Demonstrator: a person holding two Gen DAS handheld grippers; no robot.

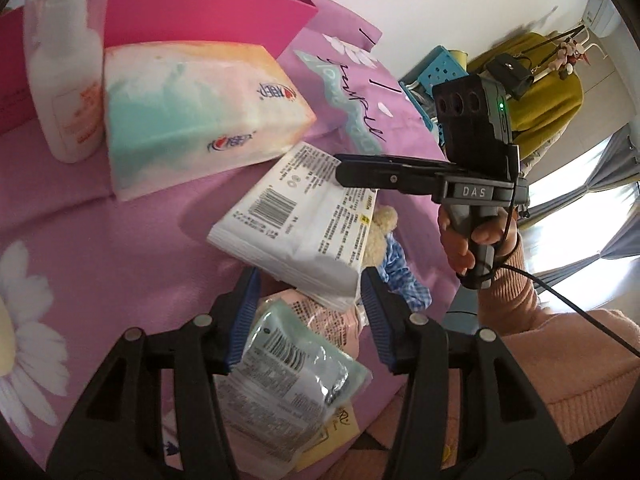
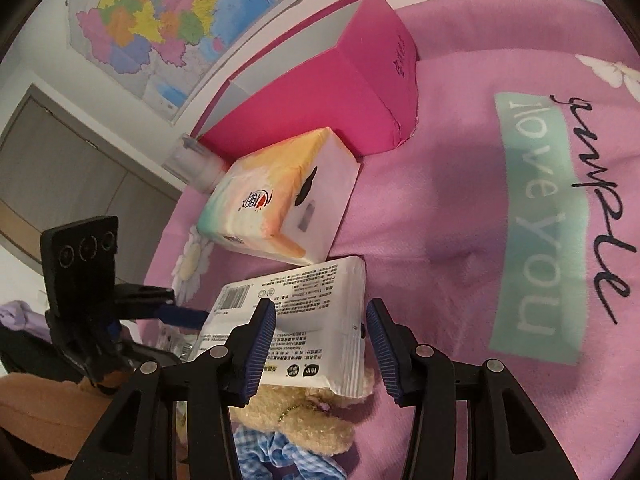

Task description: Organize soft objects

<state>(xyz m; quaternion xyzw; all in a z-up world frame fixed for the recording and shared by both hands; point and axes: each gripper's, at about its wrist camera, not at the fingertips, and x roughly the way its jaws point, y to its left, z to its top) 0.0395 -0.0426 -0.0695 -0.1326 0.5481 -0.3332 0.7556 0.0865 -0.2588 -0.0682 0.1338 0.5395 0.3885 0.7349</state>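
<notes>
Pink fleece blanket (image 2: 440, 208), soft and faintly creased, printed with white daisies and a teal band lettered "love you", carries every item.

Soft packs — three counted. One white wet-wipe pack (image 2: 288, 320), a flat plastic pillow with crimped ends, a barcode and dense small print, lies at the centre of the right wrist view. One pastel tissue pack (image 2: 280, 196), a squashy brick in glossy film shading orange to teal, sits at 12 o'clock from it, just beside. One small crinkled foil sachet (image 1: 296, 368), pale green and silver with a barcode, lies at 6 o'clock in the left wrist view, under the wipe pack's near corner.

Other soft things: one tan plush bear (image 2: 296, 420), nubby and rounded, partly beneath the wipe pack; one blue gingham cloth (image 2: 280, 456) touching it at 6 o'clock.

Rigid things: one magenta cardboard box (image 2: 352, 92), open-topped, at 12 o'clock; one white plastic bottle (image 1: 64, 80) with a clear cap, upright at 10 o'clock in the left view.

Right gripper (image 2: 320, 344) — ribbed blue pads spread apart, straddling the wipe pack; contact cannot be judged. Left gripper (image 1: 308, 320) likewise stands open, its pads either side of the wipe pack's near end and the sachet
</notes>
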